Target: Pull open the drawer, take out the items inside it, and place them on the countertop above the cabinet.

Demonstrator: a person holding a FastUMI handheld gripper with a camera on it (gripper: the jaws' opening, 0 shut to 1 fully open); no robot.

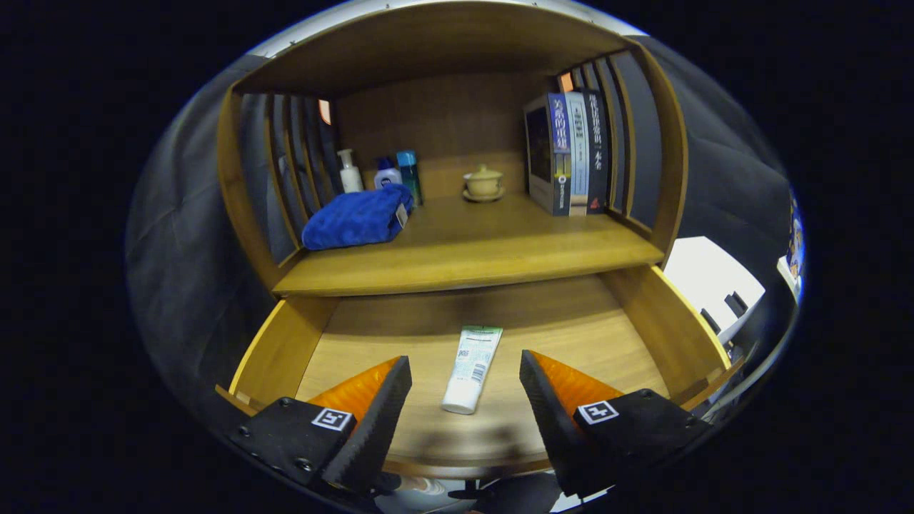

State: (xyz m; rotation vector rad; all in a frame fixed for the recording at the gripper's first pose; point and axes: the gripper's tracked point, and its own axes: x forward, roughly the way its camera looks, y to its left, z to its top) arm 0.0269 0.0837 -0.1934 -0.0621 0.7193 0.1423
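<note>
While the gripper (465,385) hangs with its fingers spread wide, one tube (471,368) lies flat in the pulled-out drawer (643,314), between the fingertips and untouched. Beyond, the countertop (471,250) carries one folded blue cloth (357,218), three bottles (382,171), one lidded cup (483,183) and three upright books (568,153).

The drawer (628,321) is open with bare wood around the tube (471,368). The gripper (465,400) fingers are wide apart, the tube between them.
</note>
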